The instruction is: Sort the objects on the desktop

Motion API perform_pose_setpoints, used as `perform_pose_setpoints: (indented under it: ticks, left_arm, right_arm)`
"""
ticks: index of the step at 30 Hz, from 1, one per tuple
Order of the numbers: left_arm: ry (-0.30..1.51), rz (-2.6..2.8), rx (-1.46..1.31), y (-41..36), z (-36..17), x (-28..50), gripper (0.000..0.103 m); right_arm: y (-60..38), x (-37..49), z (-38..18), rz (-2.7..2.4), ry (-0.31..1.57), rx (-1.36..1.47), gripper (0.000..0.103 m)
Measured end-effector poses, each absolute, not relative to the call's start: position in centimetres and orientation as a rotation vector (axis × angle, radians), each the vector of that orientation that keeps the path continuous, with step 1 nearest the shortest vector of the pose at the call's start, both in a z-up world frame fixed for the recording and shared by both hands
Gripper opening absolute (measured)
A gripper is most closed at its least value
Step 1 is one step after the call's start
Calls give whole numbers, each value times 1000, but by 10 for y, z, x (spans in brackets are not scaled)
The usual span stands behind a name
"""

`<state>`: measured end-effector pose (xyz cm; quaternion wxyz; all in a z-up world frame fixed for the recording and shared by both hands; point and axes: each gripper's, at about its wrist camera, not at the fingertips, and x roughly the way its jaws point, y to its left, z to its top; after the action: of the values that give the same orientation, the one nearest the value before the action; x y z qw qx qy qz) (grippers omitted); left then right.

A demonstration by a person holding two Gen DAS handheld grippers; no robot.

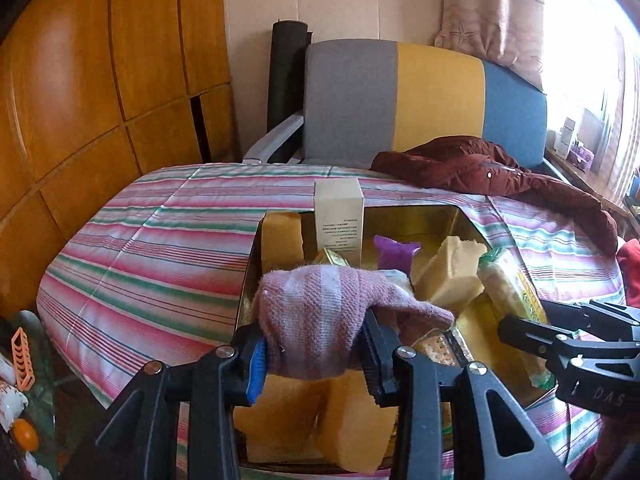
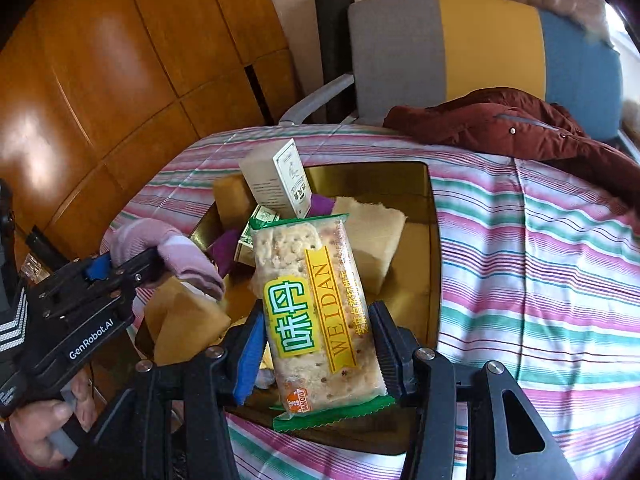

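Note:
My left gripper [image 1: 314, 356] is shut on a pink striped knitted glove [image 1: 320, 312], held above the near end of a gold tin box [image 1: 460, 216]. In the right wrist view that glove [image 2: 172, 252] and the left gripper [image 2: 154, 266] hang at the box's left side. My right gripper [image 2: 318, 344] is shut on a clear cracker packet [image 2: 316, 312] with green ends and a yellow label, over the gold box [image 2: 428, 192]. The same packet [image 1: 512, 300] shows at the right of the left wrist view. Inside the box lie yellow sponges [image 1: 450, 276], a white carton [image 1: 340, 216] and a purple pouch [image 1: 394, 252].
The box rests on a pink, green and white striped cloth [image 1: 160, 240]. A dark red jacket [image 1: 500, 176] lies behind it, before a grey, yellow and blue chair [image 1: 420, 96]. Wooden cabinet panels [image 1: 100, 80] stand at the left. A person's hand [image 2: 36, 424] grips the left tool's handle.

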<state>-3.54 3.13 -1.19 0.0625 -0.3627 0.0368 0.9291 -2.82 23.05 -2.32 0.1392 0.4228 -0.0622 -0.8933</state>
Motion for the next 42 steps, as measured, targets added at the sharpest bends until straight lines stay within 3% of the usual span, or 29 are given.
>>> perform_pose_setpoints:
  ticks: [26, 34, 42]
  left_arm:
    - [108, 2791, -1217, 39, -52, -61, 41]
    - [105, 2802, -1202, 40, -46, -57, 48]
    - [105, 2842, -1160, 37, -33, -47, 54]
  right_arm:
    - [218, -60, -66, -2571, -196, 1367, 52]
    - [218, -50, -54, -2604, -188, 1315, 62]
    - [215, -38, -43, -2643, -169, 1270, 66]
